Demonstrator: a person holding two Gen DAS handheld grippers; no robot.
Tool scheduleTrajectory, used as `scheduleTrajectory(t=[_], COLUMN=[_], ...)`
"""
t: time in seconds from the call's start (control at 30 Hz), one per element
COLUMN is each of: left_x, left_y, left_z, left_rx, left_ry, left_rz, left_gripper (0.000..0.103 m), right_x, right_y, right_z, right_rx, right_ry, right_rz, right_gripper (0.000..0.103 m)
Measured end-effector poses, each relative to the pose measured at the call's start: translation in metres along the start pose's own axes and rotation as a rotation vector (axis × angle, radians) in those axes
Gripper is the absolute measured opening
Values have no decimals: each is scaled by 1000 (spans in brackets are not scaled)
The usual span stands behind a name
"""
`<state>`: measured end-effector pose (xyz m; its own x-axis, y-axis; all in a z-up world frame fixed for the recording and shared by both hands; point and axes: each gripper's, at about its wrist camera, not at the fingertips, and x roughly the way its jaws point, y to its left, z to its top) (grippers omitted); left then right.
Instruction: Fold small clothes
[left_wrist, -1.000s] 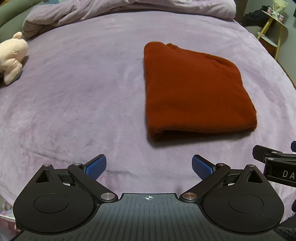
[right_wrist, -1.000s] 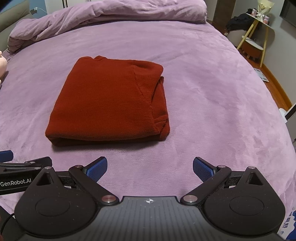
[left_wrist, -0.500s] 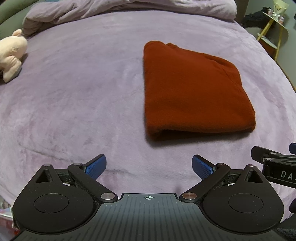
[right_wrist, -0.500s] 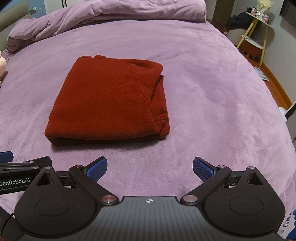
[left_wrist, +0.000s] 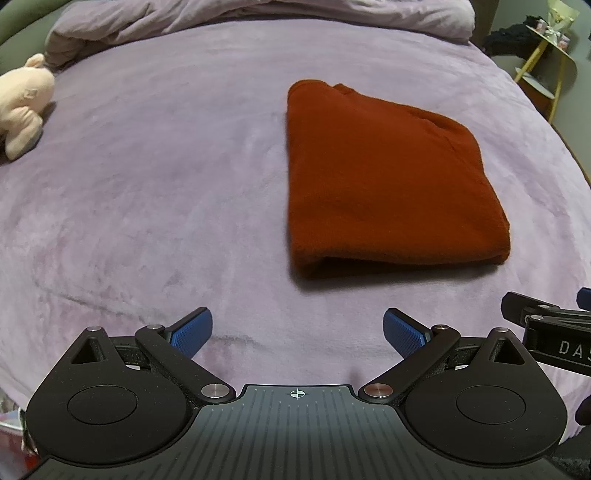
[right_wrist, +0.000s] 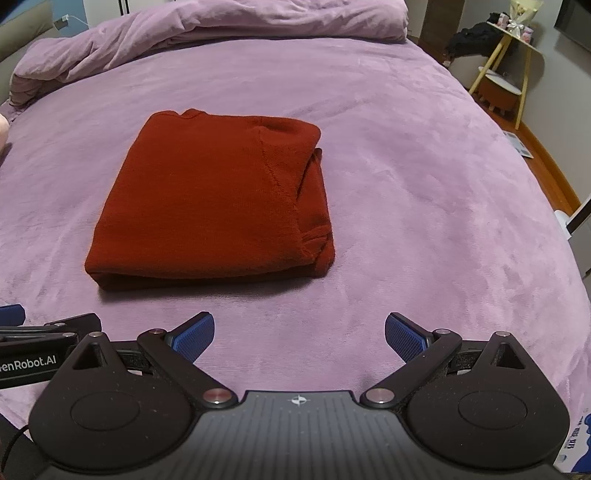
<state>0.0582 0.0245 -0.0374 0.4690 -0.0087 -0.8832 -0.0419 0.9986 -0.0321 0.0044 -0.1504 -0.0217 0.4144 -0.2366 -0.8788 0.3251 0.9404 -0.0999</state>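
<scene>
My left gripper (left_wrist: 297, 328) and right gripper (right_wrist: 299, 330) hover with fingers spread apart, holding nothing, near the folded red garment (right_wrist: 214, 199) at 12 o'clock on the purple bed (right_wrist: 424, 184).

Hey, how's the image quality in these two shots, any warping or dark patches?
Left wrist view: fisheye bows the purple bed cover, dim corners, sharp rust-red folded garment. Right wrist view: same bowing, garment casts a soft shadow at its near edge, no glare.
</scene>
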Motion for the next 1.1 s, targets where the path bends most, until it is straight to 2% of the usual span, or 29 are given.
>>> scheduleTrajectory(t=[1.1], left_x=[-2], left_y=[-3], left_z=[0], left_rx=[12], left_ry=[-6], left_rz=[-9], left_gripper=[102], right_x=[-2], right_y=[0], right_z=[0], right_rx=[10], right_ry=[-6], right_rz=[1], right_gripper=[99])
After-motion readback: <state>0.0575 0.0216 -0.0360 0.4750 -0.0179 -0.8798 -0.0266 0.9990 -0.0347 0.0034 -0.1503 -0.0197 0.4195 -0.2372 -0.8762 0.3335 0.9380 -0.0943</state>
